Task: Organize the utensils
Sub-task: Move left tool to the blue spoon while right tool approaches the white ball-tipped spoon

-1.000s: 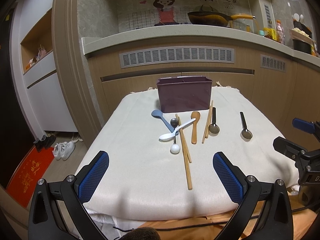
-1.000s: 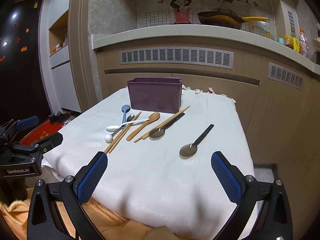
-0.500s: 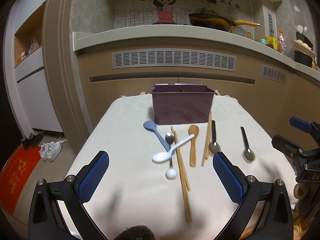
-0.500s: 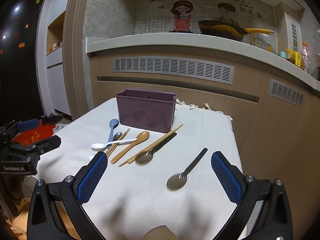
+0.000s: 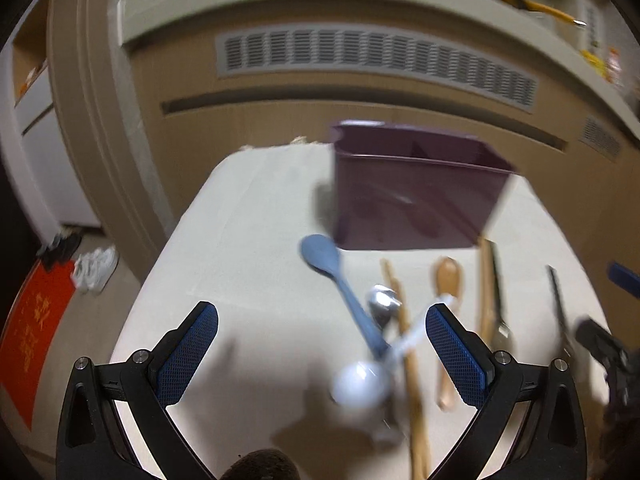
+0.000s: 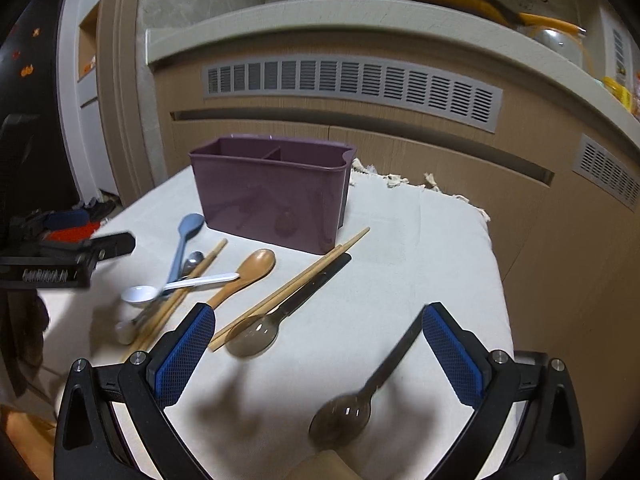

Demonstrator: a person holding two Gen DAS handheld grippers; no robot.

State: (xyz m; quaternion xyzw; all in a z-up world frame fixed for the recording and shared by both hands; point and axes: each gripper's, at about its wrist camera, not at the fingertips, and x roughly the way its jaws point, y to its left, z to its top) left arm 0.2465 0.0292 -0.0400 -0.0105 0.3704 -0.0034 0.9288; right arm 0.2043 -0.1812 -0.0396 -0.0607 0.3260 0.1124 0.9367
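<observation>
We are holding both claws over the cloth-covered desk [image 6: 440, 248], and both are standing wide apart with nothing between their blue pads. The purple caddy [image 6: 272, 192] is sitting upright at the far side of the cloth, and we are taking it as our landmark; its top is showing two compartments split by a divider, and we are seeing no utensils sticking out of it.

All the utensils are lying on the cloth in front of the caddy. The blue spoon [image 6: 185, 240] is lying just off the caddy's front left corner, bowl toward it. The white spoon [image 6: 176, 286] is resting across the blue one and a pair of wooden chopsticks [image 6: 180, 296]. The wooden spoon [image 6: 248, 272] is lying in front of the caddy's middle. A second chopstick pair [image 6: 296, 284] and a dark spoon [image 6: 280, 312] are running out together from the caddy's front right corner. Another dark spoon [image 6: 360, 392] is lying well apart from the caddy, between the pads of our right claw [image 6: 318, 356].

Our left claw [image 5: 322, 354] is hovering in front of the caddy's left half, and its view is blurring.
</observation>
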